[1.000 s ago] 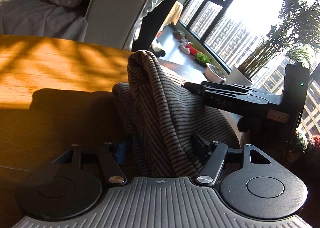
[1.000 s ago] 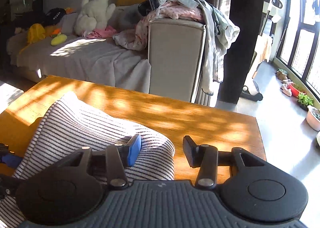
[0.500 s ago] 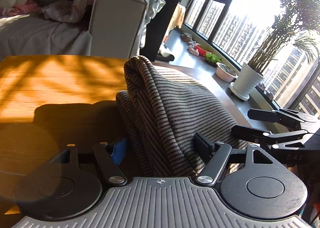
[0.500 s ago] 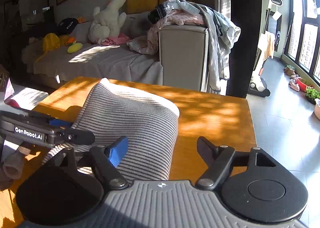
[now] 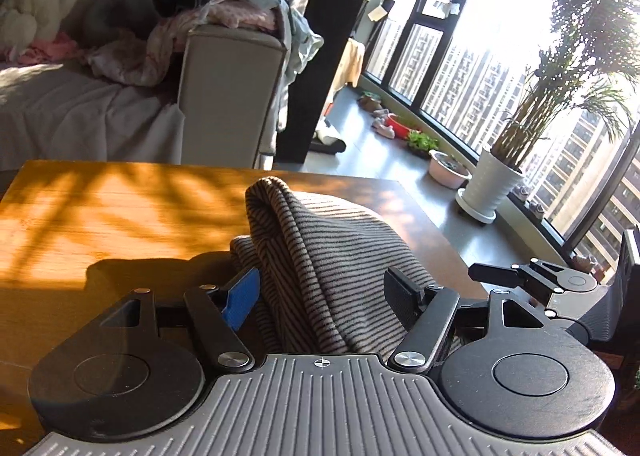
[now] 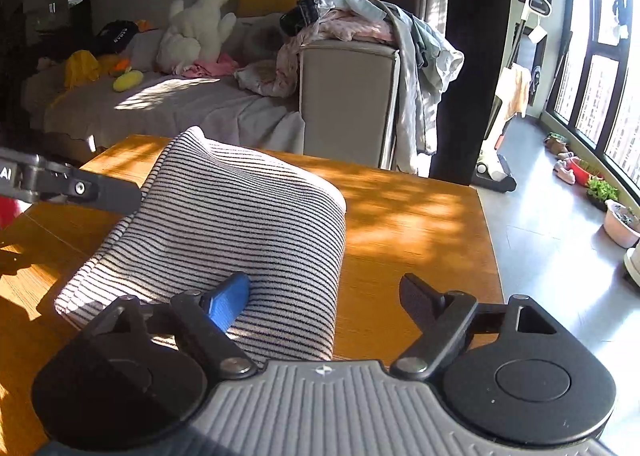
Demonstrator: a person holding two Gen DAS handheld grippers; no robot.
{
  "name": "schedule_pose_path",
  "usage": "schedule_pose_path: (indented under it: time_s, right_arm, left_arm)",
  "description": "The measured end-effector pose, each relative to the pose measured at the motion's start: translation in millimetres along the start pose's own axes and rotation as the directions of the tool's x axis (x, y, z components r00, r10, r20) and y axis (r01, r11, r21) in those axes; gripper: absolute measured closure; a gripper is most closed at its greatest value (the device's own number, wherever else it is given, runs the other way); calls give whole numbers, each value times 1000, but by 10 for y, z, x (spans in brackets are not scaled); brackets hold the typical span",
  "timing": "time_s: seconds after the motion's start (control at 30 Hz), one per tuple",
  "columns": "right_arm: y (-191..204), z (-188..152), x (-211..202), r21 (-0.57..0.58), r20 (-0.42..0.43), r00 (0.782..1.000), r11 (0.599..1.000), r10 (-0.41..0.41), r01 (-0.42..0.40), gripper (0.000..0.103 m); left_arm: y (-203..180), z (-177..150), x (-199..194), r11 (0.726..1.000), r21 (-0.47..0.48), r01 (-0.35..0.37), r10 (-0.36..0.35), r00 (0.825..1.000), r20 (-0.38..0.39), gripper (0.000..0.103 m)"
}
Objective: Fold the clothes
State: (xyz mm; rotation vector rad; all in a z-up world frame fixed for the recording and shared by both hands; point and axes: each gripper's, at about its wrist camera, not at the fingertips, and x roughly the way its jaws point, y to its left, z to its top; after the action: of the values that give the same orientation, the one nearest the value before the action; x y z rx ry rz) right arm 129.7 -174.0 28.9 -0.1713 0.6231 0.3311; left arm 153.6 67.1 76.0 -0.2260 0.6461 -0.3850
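Left tongs: fingers spread wide, with the striped garment bunched up between them; the blue pad sits just beside the cloth's left flank and the black pad against its right side, though I cannot tell whether either one presses it.
Right tongs: fingers wide apart, gripping nothing; the blue pad lies over the near edge of the cloth, the black pad hangs above bare wood.
Striped garment: a folded, black-and-pale striped knit lying on the table, reaching from under the right tongs' blue pad away to the left-front; in the left wrist view it rises in a rounded hump straight ahead of the fingers.
Other tool in each view: the right tongs show to the right of the left tongs, beside the cloth; the left tongs show at the left edge of the right wrist view, tips at the cloth's far-left side.
Wooden table: beneath both tongs, dappled with sun and leaf shadow.
Sofa: beyond the table's far edge, its arm heaped with loose clothes.
Plush toy: white, on the sofa seat, far left-front.
Potted palm: far to the right of the left tongs, by the windows.
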Motion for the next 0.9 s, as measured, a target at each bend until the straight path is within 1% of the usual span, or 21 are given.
schedule_pose_path:
  time_s: [0.07, 0.1, 0.17, 0.2, 0.23, 0.3, 0.33, 0.37, 0.4, 0.43, 0.5, 0.53, 0.6, 0.63, 0.67, 0.73, 0.77, 0.8, 0.83, 0.87, 0.9]
  right_arm:
    - [63, 23, -9, -10, -5, 1000, 1000, -29, 29, 17]
    - [89, 27, -7, -11, -7, 999, 999, -39, 39, 16]
    - [115, 17, -7, -10, -3, 999, 999, -38, 38, 15]
    - [121, 11, -5, -10, 1, 999, 999, -37, 37, 15]
    - [127, 5, -3, -10, 4, 999, 999, -36, 36, 14]
    - [131, -1, 4, -11, 7, 1000, 1000, -28, 28, 13]
    - [133, -3, 7, -11, 9, 1000, 1000, -24, 24, 12]
    - [135, -6, 11, -11, 10, 1000, 1000, -19, 19, 10]
    - [135, -10, 9, -10, 13, 1000, 1000, -13, 13, 8]
    - [130, -12, 8, -9, 12, 1000, 1000, 2, -1, 6]
    - [120, -15, 7, -6, 11, 999, 1000, 31, -30, 5]
    - [115, -17, 7, -5, 11, 999, 999, 45, -45, 5]
    - [1, -20, 3, 36, 13, 994, 994, 104, -105, 4]
    - [-56, -21, 1, 57, 15, 991, 989, 134, -134, 4]
    - [-116, -27, 28, 81, 10, 987, 984, 160, -161, 4]
    - [-234, -39, 85, 131, 2, 977, 969, 213, -212, 4]
    - [-293, -45, 114, 155, -1, 971, 959, 240, -237, 4]
    - [-352, -50, 142, 180, -4, 964, 948, 266, -261, 4]
    - [-411, -56, 171, 204, -6, 956, 937, 292, -285, 4]
    - [-471, -62, 199, 229, -7, 948, 923, 318, -308, 4]
    - [-530, -68, 228, 253, -7, 939, 909, 344, -331, 4]
  left_arm:
    - [-37, 100, -34, 999, -9, 53, -53, 999, 13, 40]
    - [-47, 166, -6, 996, -24, 87, -87, 996, 5, 42]
    - [-47, 216, 98, 993, -45, 111, -112, 994, -17, 50]
    - [-27, 238, 221, 993, -58, 107, -109, 993, -39, 50]
    - [-13, 248, 304, 993, -64, 101, -104, 993, -56, 50]
    - [27, 251, 554, 997, -64, 52, -58, 993, -103, 50]
    - [44, 238, 666, 999, -46, 21, -26, 993, -117, 54]
    - [61, 225, 777, 1000, -27, -10, 6, 992, -130, 64]
    - [78, 212, 889, 999, -9, -41, 39, 989, -142, 66]
    - [59, 225, 896, 999, 12, -50, 51, 991, -125, 66]
    - [61, 259, 812, 998, -19, -62, 60, 993, -103, 66]
    - [65, 268, 754, 997, -32, -65, 61, 994, -93, 64]
    - [48, 239, 493, 996, -50, -80, 77, 996, -52, 45]
    - [54, 236, 411, 995, -46, -85, 83, 996, -39, 30]
    - [54, 192, 302, 995, -40, -89, 88, 996, -26, 25]
    - [93, 98, 168, 996, -55, -68, 66, 997, -45, 23]
    - [137, 49, 189, 996, -89, -26, 18, 996, -91, 17]
    - [180, -1, 211, 992, -126, 14, -32, 990, -136, 15]
    - [206, -40, 247, 989, -144, 39, -62, 985, -158, 13]
    - [212, -91, 303, 987, -152, 51, -78, 981, -178, 13]
    - [196, -147, 384, 990, -132, 41, -66, 979, -192, 13]
